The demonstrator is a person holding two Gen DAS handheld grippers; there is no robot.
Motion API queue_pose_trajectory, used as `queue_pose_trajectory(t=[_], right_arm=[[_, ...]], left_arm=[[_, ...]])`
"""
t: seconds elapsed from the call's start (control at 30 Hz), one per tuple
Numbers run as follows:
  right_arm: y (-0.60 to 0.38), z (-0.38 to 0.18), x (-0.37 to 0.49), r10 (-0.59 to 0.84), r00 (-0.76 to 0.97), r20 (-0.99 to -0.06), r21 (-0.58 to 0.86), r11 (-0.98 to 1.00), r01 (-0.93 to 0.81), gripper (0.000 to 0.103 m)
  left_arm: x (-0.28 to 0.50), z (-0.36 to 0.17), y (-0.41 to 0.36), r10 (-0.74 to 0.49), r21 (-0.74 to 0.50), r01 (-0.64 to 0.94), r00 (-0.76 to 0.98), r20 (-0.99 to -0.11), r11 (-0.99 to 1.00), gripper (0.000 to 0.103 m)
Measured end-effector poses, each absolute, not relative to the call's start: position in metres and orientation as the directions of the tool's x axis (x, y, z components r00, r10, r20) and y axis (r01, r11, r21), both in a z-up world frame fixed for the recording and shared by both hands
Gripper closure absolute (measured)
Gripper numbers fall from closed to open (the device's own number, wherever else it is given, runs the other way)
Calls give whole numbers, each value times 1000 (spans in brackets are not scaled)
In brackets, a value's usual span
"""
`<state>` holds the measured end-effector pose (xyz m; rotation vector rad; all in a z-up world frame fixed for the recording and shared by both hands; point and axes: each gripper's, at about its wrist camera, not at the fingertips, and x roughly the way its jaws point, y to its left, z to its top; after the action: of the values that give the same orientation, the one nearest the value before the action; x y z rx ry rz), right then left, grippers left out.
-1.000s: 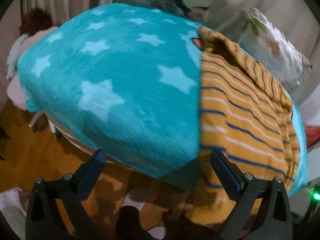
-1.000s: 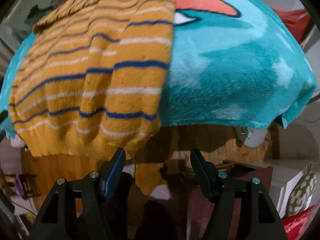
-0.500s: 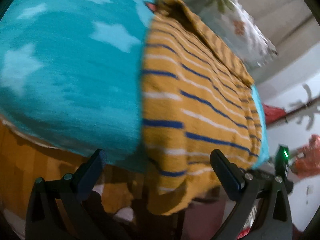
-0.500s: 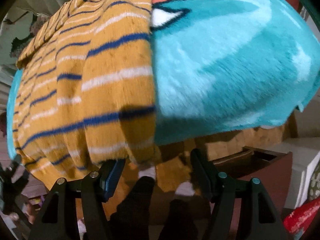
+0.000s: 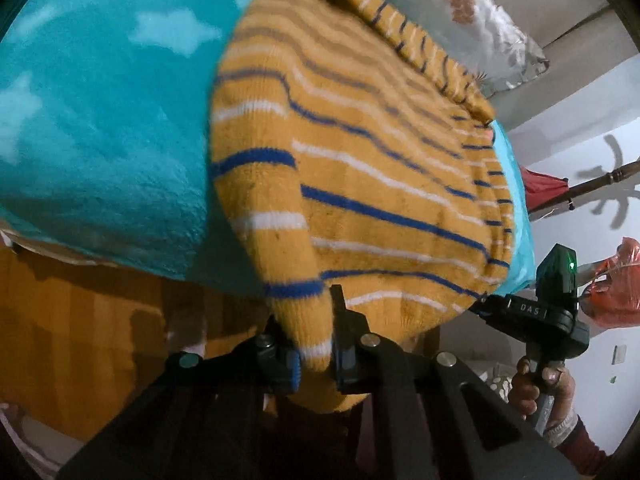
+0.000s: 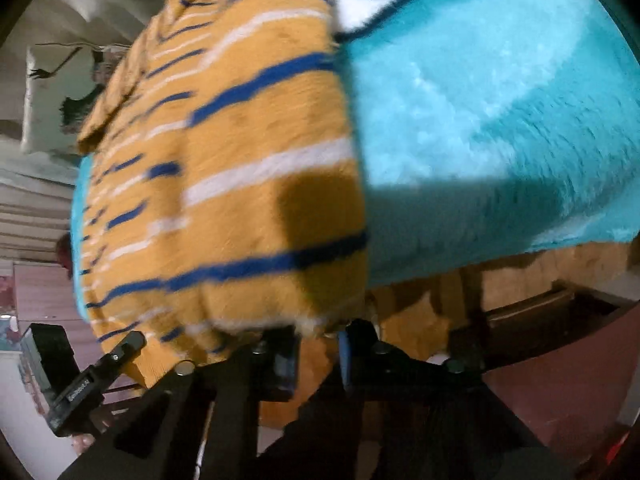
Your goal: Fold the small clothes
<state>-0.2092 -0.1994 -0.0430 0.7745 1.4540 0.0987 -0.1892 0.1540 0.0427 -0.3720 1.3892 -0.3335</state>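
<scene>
A mustard sweater point(image 5: 380, 168) with blue and white stripes lies on a teal fleece blanket point(image 5: 100, 128), its hem hanging over the near edge. In the left wrist view my left gripper point(image 5: 316, 344) has its jaws closing tight on the hem's left corner, and the knit bunches between the pads. In the right wrist view the sweater point(image 6: 240, 160) fills the left half. My right gripper point(image 6: 318, 340) is closing its jaws on the hem's right corner, with the cloth's edge caught between them. A hand point(image 5: 536, 384) holds the right tool's handle.
The blanket point(image 6: 500, 120) covers a raised surface above a wooden floor point(image 5: 80, 320). A floral pillow point(image 5: 480, 24) lies beyond the sweater. Red cloth point(image 5: 540, 188) hangs at the right. Dark brown furniture point(image 6: 552, 320) stands below the blanket's right edge.
Both grippers were open in front of the hanging hem. They have come in to the hem's two corners and closed on it, and the left corner is drawn up.
</scene>
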Motion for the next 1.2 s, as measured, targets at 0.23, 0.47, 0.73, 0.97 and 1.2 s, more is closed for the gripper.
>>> queue_pose_trajectory(t=[0.23,0.47,0.73,0.97,1.2], right_arm=[[-204,16,-224,577,259,-775,631,730,263,93],[-206,79,-202,583,372,-723,670,722,171,94],[-214,134,-99,553,488,-675,681,721,126,95],[-215,116,60,407,477,-779,556,800,225,93],[-254,62,122,323,458,-828,532,710,461,49]], left_arm=[[-199,114,154,-430,-442,25,293,-854,897,93],[-179,161,147,-435,-446,63,379,-817,893,93],[-40,183,139,-452,-440,139,456,-767,887,93],[134,131,107,-387,-367,129,407,-828,921,92],[177,87,118,-489,-481,103,278,-827,871,73]])
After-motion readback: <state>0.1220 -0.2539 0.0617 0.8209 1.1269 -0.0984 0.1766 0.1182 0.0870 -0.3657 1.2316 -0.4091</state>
